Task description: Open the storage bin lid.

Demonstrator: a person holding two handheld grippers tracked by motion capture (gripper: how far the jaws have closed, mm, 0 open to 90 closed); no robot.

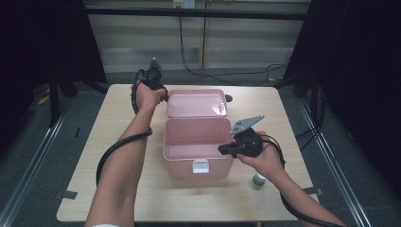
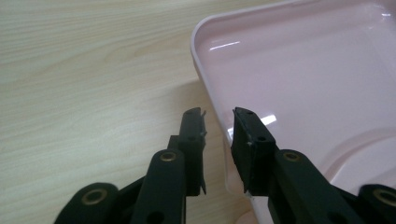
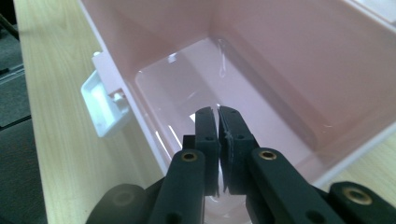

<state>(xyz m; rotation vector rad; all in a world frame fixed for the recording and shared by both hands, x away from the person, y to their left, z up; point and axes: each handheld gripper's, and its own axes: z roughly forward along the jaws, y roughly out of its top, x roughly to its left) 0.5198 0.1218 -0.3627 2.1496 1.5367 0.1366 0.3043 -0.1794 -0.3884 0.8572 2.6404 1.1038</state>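
A pink plastic box (image 1: 179,165) stands open in the middle of the table, its lid (image 1: 196,103) lying flat behind it. A white latch (image 1: 200,166) hangs on the front wall. My left gripper (image 1: 164,97) is at the lid's left edge. In the left gripper view its jaws (image 2: 218,116) straddle the lid's rim (image 2: 201,65) with a gap, not pressing on it. My right gripper (image 1: 221,150) reaches over the box's right rim. In the right gripper view its jaws (image 3: 217,112) are nearly together with nothing between them, above the empty box interior (image 3: 280,46) and beside the latch (image 3: 100,105).
A small white and green bottle (image 1: 259,179) stands on the table (image 1: 118,118) just below my right hand. A small dark object (image 1: 228,98) lies by the lid's far right corner. Cables run across the floor behind the table.
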